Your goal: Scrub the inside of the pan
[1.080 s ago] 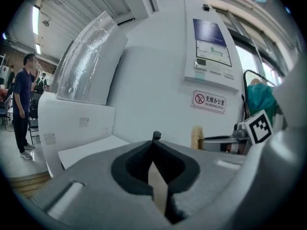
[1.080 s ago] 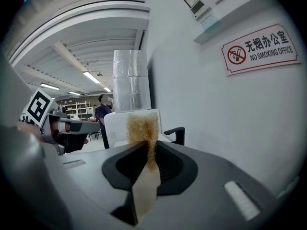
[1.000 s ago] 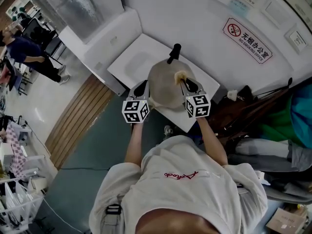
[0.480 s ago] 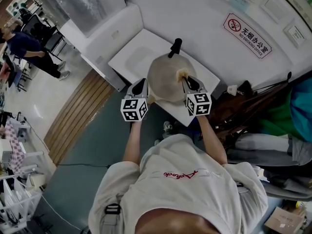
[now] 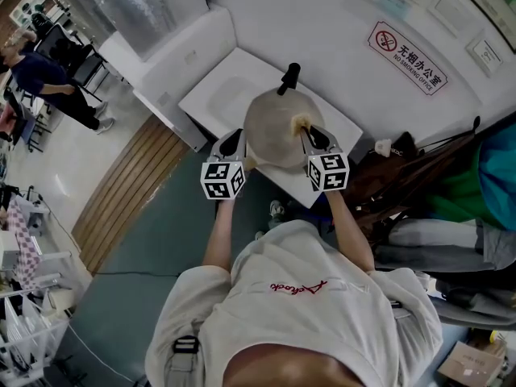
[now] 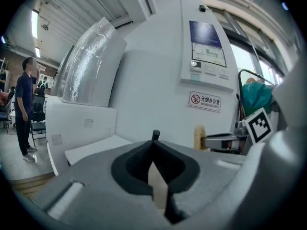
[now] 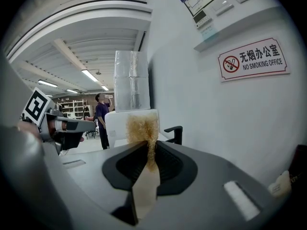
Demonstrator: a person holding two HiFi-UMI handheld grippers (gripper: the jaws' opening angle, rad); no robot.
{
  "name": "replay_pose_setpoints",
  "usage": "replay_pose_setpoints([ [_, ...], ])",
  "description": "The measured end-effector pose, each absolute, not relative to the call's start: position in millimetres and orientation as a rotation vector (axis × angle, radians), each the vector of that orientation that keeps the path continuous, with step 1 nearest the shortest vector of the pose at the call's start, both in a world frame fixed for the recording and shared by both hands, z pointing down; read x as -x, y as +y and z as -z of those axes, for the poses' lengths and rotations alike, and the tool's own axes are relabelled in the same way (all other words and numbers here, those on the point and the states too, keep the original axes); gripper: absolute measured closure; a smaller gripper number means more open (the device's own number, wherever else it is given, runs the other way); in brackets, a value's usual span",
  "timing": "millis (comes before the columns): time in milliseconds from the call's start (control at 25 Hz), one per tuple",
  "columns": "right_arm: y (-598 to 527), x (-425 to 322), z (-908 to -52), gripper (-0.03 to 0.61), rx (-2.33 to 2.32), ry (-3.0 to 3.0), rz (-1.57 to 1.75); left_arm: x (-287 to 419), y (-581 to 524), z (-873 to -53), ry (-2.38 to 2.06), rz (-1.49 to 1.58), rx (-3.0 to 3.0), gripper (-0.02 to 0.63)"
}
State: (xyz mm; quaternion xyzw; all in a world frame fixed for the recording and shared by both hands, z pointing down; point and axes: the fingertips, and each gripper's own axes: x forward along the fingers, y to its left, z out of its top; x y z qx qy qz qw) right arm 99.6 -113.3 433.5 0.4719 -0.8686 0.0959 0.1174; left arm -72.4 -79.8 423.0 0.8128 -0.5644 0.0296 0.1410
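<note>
We have barely shifted in the last second. Our left gripper [image 5: 240, 153] stays clamped on the near rim of the pan [image 5: 272, 135] on the table [image 5: 216, 95]. Our right gripper [image 5: 307, 134] pinches the scouring pad [image 5: 300, 122] over the pan's right side (scrubbing seems paused).

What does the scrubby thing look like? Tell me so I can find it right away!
Look at the white table by the wall and find the round pan on it. At the pan's right edge, the right tool pinches the scrubber. It is the only fuzzy, straw-yellow tuft there, while the pan is smooth and its handle is black.
</note>
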Motion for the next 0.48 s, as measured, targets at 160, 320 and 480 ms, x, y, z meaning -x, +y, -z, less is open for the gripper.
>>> replay_pose_setpoints([
  [160, -110.9, -102.1, -436.8, 0.520, -1.395, -2.543, -0.309, 73.1, -78.2, -424.4, -1.632, -0.077, -2.339, 0.614],
  [320, -111.2, -102.3, -435.2, 0.520, -1.397, -2.549, -0.306, 74.3, -78.7, -424.9, -1.638, -0.078, -2.335, 0.614],
  [480, -112.4, -104.4, -432.5, 0.520, -1.403, -2.552, -0.305, 74.1, -79.0, -424.2, -1.642, -0.077, -2.335, 0.614],
])
